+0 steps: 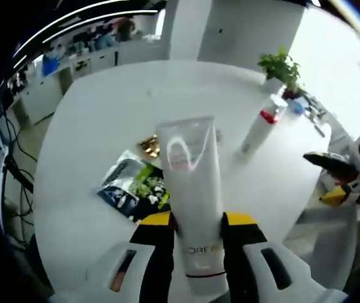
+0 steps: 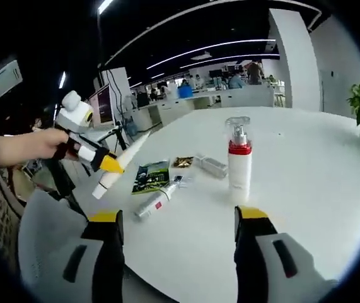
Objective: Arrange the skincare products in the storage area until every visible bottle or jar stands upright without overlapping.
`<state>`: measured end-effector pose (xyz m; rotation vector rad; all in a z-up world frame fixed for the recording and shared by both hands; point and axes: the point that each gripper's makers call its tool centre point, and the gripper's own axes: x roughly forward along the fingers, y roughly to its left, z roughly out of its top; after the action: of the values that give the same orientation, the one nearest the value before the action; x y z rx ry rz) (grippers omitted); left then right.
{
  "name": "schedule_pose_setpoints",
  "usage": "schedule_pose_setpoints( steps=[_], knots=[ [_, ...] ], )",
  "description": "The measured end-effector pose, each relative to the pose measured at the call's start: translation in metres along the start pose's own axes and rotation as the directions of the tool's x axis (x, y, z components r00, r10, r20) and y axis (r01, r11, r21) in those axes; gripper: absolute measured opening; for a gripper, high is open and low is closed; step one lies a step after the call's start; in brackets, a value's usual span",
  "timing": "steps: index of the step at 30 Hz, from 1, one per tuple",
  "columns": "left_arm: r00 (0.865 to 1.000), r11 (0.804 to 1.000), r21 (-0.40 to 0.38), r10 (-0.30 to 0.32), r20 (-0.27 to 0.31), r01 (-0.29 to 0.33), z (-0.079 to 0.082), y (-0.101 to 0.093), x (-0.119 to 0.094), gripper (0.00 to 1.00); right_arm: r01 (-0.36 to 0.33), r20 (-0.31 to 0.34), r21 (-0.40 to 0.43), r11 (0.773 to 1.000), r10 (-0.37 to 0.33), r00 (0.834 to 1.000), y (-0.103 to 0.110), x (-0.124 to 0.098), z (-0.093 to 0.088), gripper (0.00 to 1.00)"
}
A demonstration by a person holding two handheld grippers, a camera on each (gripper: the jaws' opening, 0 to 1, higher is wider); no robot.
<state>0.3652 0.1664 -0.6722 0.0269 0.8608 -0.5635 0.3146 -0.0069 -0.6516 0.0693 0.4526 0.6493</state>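
Your left gripper (image 1: 195,237) has yellow-tipped black jaws on a pale grey body, and so does your right gripper (image 2: 176,237). The tube (image 1: 192,189) you're holding is white with grey lettering and a thin red line. The pump bottle (image 2: 239,165) is white with a red band and clear top. The sachet (image 1: 134,187) is dark with green and white print, on a plain white table (image 1: 98,120).
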Motion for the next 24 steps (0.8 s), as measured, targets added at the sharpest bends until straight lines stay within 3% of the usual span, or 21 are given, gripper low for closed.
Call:
schedule_pose_setpoints(
  steps=[6,11,12,19,24],
  knots=[
    [0.998,0.999,0.052,-0.019,0.062,0.016,0.013,-0.029,-0.013,0.26,-0.109,0.070,0.002,0.994,0.109,0.992,0.035,0.016,0.035,0.72],
    [0.987,0.993,0.117,-0.042,0.152,0.024,0.024,-0.052,-0.022,0.26,-0.185,0.148,0.050,0.982,0.176,0.973,0.053,0.027,0.065,0.71],
    [0.988,0.994,0.109,-0.039,0.146,0.023,0.021,-0.055,-0.023,0.26,-0.202,0.170,0.067,0.977,0.189,0.967,0.056,0.029,0.072,0.71],
    [0.982,0.989,0.148,-0.053,0.183,0.026,0.024,-0.075,-0.030,0.26,-0.238,0.218,0.123,0.963,0.208,0.954,0.059,0.039,0.097,0.67],
    [0.968,0.977,0.212,-0.058,0.244,0.005,0.035,-0.087,-0.039,0.26,-0.254,0.237,0.142,0.957,0.216,0.947,0.065,0.041,0.105,0.60]
  ],
)
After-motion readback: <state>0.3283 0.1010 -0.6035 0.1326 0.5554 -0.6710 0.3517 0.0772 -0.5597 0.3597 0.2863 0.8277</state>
